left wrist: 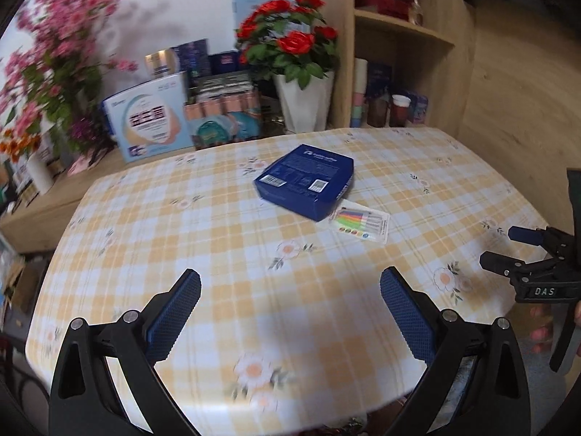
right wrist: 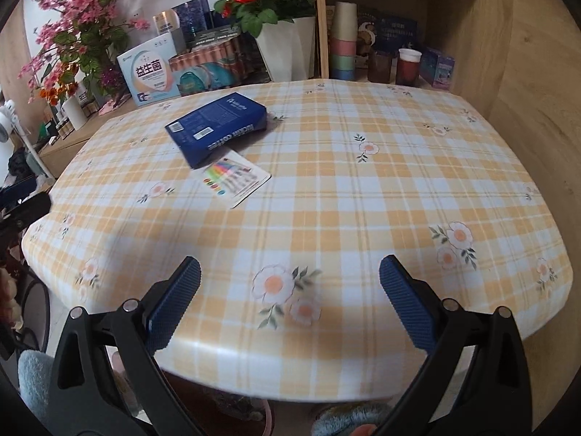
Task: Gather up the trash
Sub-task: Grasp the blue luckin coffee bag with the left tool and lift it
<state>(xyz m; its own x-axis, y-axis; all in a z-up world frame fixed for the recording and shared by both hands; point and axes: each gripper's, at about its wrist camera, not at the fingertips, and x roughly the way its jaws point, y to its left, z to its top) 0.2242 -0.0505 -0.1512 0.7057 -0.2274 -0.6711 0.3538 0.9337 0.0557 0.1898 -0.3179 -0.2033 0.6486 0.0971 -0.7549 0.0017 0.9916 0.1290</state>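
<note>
Yellow-checked table [left wrist: 152,239] spread below, near edge under both cameras. Far left, pink blossoms [left wrist: 54,54] and a white carton [left wrist: 152,120] on the sideboard behind. Left gripper [left wrist: 290,290] hovering low over the near edge, jaws wide apart, nothing between them. Past it, mid-table, blue box [left wrist: 305,180] lying flat, one corner overlapping a colourful card [left wrist: 361,223]. Red roses [left wrist: 290,40] in a white pot behind. Right gripper [right wrist: 290,276] over the near edge too, jaws spread wide, empty, well short of box [right wrist: 218,127] and card [right wrist: 236,178]. Wooden shelves [left wrist: 399,29] at far right.
</note>
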